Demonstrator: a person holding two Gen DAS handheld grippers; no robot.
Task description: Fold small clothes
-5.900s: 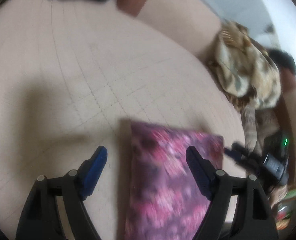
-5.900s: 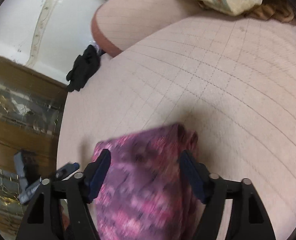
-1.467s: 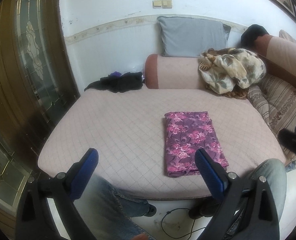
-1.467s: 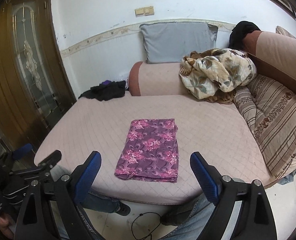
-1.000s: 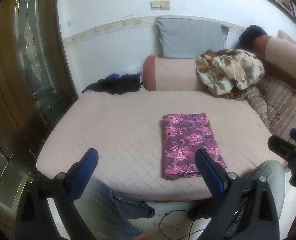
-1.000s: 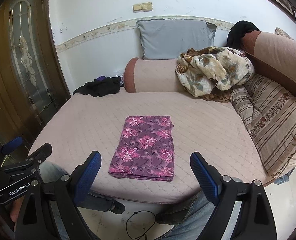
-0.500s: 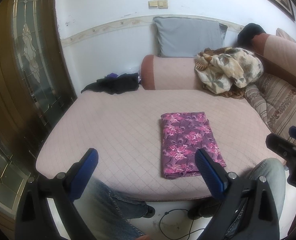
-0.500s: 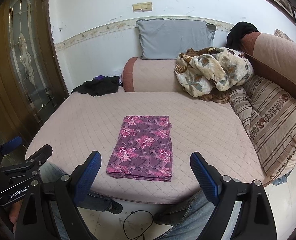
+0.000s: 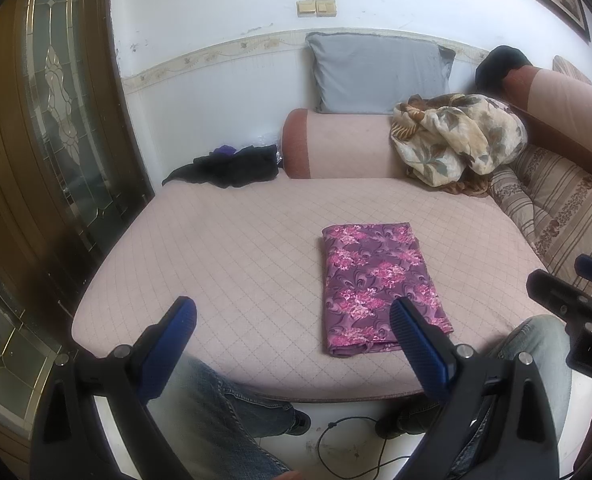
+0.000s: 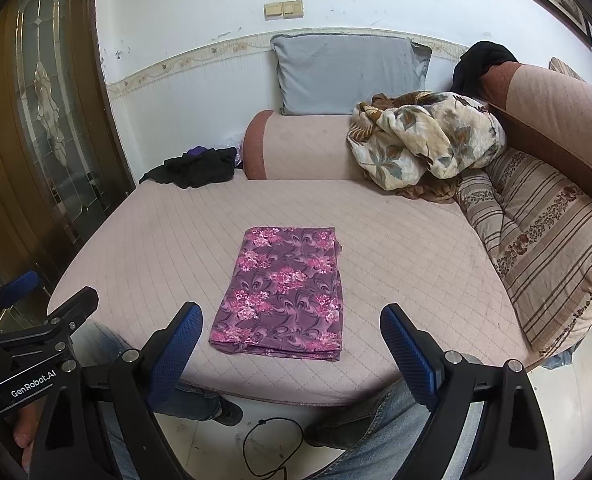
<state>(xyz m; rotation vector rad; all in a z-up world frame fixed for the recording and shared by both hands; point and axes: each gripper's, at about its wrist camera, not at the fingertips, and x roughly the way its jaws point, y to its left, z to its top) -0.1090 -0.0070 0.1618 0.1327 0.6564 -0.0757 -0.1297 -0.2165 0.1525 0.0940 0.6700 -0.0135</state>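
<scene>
You held both tools back from the bed, off its near edge and above your jeans-clad knees (image 10: 379,432). Left gripper (image 9: 292,344): blue-padded fingers spread wide, nothing between them. Right gripper (image 10: 292,344): fingers likewise parted and empty. The purple floral-print cloth (image 10: 284,292) lay folded into a flat rectangle on the pink quilted mattress cover (image 10: 156,248), near the front edge, well apart from either tool. At the head of the bed sat a pink cylindrical bolster (image 10: 299,148) with a grey pillow (image 10: 343,72) propped on the wall above it. A crumpled beige leaf-print blanket (image 10: 423,140) lay beside the bolster; a heap of black clothing (image 10: 196,168) occupied the far left corner.
</scene>
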